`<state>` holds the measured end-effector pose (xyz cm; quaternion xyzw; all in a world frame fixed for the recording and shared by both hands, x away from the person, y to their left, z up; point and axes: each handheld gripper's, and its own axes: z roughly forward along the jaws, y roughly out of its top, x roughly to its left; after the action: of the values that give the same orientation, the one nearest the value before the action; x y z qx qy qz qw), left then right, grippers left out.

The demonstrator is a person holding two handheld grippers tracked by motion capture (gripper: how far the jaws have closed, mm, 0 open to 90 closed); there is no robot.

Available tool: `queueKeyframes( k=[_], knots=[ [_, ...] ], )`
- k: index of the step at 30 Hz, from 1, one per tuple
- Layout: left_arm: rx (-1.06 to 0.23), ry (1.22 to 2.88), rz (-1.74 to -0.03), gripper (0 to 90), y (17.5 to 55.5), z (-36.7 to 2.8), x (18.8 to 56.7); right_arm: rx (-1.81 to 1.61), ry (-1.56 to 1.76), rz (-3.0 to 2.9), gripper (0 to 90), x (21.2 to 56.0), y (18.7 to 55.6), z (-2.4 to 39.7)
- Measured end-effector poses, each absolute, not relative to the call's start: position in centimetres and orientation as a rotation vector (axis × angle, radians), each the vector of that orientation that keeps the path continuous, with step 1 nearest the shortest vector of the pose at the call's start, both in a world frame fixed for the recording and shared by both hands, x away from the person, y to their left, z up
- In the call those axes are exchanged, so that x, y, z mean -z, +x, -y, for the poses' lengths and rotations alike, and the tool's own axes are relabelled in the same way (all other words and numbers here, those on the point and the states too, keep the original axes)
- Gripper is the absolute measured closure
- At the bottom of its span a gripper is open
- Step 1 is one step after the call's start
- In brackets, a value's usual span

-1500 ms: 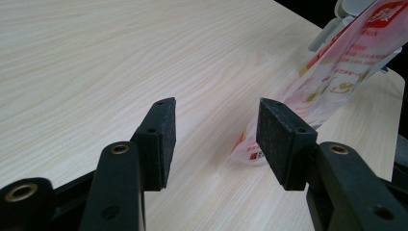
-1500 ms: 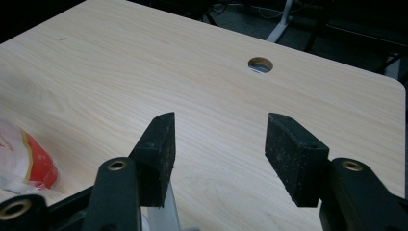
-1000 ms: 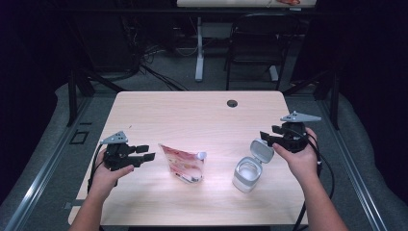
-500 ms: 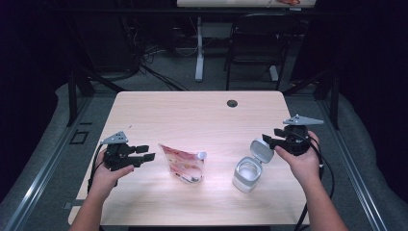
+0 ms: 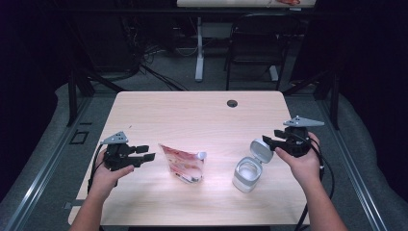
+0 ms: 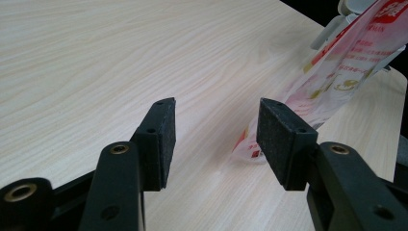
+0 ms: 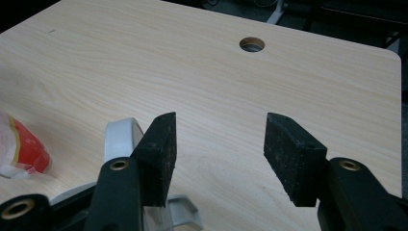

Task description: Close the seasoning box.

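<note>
A pale wood-grain table [image 5: 192, 115] with rounded corners stands on a grey floor [image 5: 159, 79], its top lit from above. A round cable hole [image 5: 232, 103] sits near the far edge, right of centre. Two things rest on the top. Toward the near left-centre, a red-and-white printed spout pouch [image 5: 183, 164] stands tilted, its white spout pointing right; in the left gripper view its base [image 6: 250, 149] meets the wood. Near the right-centre, a clear container [image 5: 247, 174] stands upright with its white hinged lid [image 5: 261, 149] flipped open behind it. Pouch and container stand apart, with bare wood between them.
</note>
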<state>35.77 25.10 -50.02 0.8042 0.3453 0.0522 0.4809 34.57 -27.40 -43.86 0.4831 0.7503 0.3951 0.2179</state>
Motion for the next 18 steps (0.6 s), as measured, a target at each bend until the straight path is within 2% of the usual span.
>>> queueKeyframes(
  k=[18],
  knots=[
    [-0.128,1.961,-0.843,48.8,35.77,-25.15,50.04,-1.107,1.303,-2.093,45.2,44.02,33.84,26.45]
  ],
)
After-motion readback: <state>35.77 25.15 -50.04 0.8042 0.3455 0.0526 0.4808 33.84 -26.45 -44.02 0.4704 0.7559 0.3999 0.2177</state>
